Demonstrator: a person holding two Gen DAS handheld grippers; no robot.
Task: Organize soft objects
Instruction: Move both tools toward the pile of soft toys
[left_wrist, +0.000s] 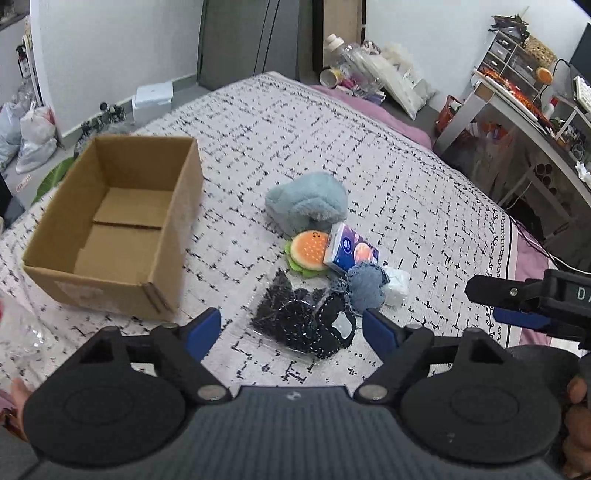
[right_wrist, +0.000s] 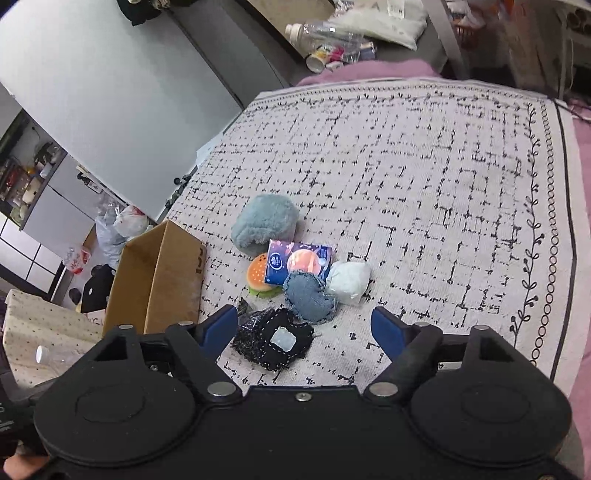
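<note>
So nothing's in the cardboard box (left_wrist: 110, 221) yet as far as I can tell, its floor is showing bare, so I'm reading this as the very start: both grippers are hanging over the pile and lining up a first pick. The left gripper (left_wrist: 291, 328) is spread wide with nothing between its blue pads, and the right gripper (right_wrist: 304, 326) is looking the same, jaws wide apart and holding nothing. The soft stuff is all sitting in one clump on the patterned bedspread (right_wrist: 424, 177), just to the right of the box: a fuzzy blue-grey plush (left_wrist: 306, 203) at the far end, a burger plush (left_wrist: 309, 252) touching a tissue pack (left_wrist: 349, 251) that's leaning over it, a denim heart (right_wrist: 310, 297) pressed against a pale white pouch (right_wrist: 349, 282), and closest to both grippers a black stitched fabric piece (left_wrist: 314, 325) that seems to be lying on or in a clear plastic bag. That black piece is probably the easiest first grab since it's sitting right between the left fingers already; my guess is the next move is dropping straight down, closing on the fabric and not just the slippery plastic, then swinging left over the box's near wall. Room-wise it's looking comfy: lots of open bedspread to the right and beyond the pile, and the bed edge with the pink sheet is well apart from everything. The tight bits are the box's corner near the black piece and the two grippers crowding each other.
</note>
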